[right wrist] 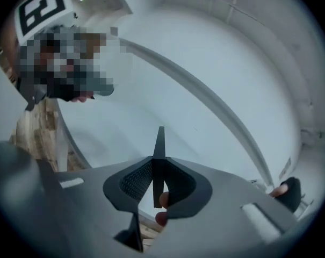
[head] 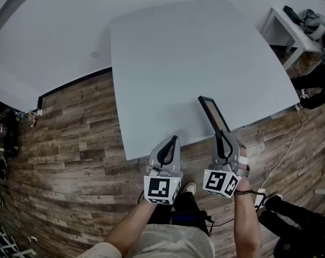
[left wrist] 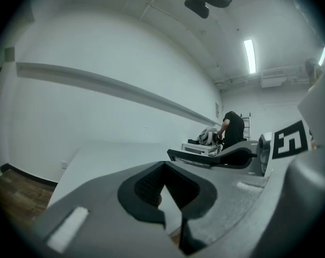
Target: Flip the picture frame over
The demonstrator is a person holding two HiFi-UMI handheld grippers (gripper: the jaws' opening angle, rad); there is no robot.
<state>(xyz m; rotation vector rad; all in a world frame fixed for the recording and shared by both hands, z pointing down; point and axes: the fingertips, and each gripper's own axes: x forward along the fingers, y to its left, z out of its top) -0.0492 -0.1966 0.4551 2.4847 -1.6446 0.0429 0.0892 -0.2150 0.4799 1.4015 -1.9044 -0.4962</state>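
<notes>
Right hand-held gripper (head: 219, 136) clamps slim black picture frame (head: 213, 113) edge-up above grey bench (head: 167, 63), apparently mid-flip; left hand-held gripper (head: 174, 140) closed, empty.

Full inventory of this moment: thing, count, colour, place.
table: 1, pale grey, centre
frame: 1, dark rim, turned up on edge over the table's near edge, in the right tool
floor: 1, brown wood planks, around the table
side table: 1, white, far right, cluttered
bystander: 1, dark clothes, beside the side table
cable: 1, pale, on the floor at right
left tool: 1, grey, shut and empty, at the table's near edge
right tool: 1, grey, shut on the frame
forearms: 2, bare, bottom
</notes>
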